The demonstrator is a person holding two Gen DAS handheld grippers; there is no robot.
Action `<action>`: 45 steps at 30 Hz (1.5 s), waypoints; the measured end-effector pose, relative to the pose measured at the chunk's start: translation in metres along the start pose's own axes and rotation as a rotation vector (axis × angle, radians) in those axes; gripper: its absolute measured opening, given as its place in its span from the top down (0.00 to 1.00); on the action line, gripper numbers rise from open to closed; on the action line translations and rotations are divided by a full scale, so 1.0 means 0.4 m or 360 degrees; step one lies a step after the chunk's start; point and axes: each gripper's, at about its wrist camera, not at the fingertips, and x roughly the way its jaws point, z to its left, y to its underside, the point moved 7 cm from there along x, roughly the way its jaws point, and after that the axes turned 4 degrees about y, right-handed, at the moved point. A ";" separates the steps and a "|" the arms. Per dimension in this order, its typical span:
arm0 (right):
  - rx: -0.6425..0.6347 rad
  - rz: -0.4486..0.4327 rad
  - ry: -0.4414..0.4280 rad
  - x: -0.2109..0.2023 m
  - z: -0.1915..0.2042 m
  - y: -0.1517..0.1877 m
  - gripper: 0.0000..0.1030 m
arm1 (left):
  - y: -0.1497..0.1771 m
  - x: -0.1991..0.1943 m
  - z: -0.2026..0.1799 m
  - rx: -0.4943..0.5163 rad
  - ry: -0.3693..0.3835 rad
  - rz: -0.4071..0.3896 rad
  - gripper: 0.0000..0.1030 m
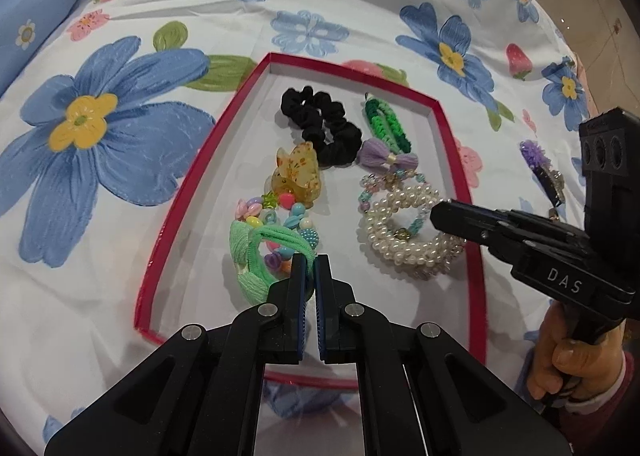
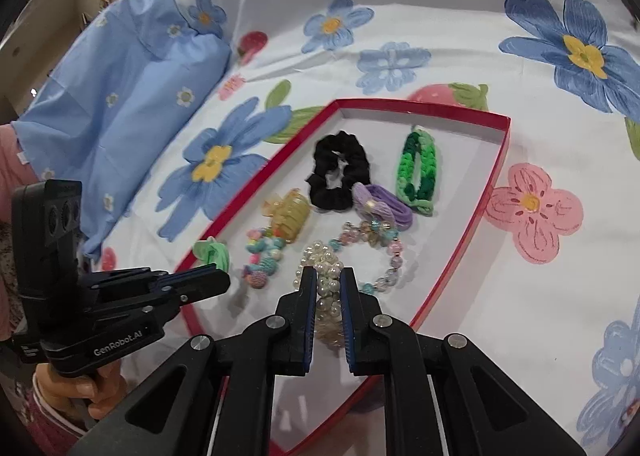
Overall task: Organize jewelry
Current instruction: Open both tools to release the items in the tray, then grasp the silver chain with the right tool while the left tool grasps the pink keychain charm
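Inside the red tray [image 1: 476, 240], my left gripper [image 1: 310, 268] pinches the green hair tie [image 1: 276, 238]; my right gripper [image 2: 328, 288] clamps the pearl bracelet [image 2: 326, 284]. Placing step, I judge; next, release both.

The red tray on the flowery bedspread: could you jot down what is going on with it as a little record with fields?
Container: red tray, shallow, white inside, on a floral bedspread
Contents: black scrunchie, green braided band, purple bow tie, amber claw clip, colourful bead bracelet, pearl bracelets, mint green hair tie
Left gripper: shut on the mint green hair tie
Right gripper: shut on the pearl bracelets
Outside tray: purple hair clip
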 end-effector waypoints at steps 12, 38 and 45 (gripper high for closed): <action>-0.0042 0.0053 0.0096 0.037 -0.022 0.003 0.86 | 0.007 0.041 0.017 -0.0024 -0.0022 0.0058 0.96; 0.0088 -0.0134 0.0024 -0.106 -0.040 -0.001 0.67 | 0.003 -0.062 -0.009 -0.0076 -0.0042 -0.0084 0.66; 0.0182 -0.0201 0.0046 -0.192 -0.094 0.044 0.65 | 0.019 -0.099 -0.076 -0.0083 0.0039 -0.0134 0.60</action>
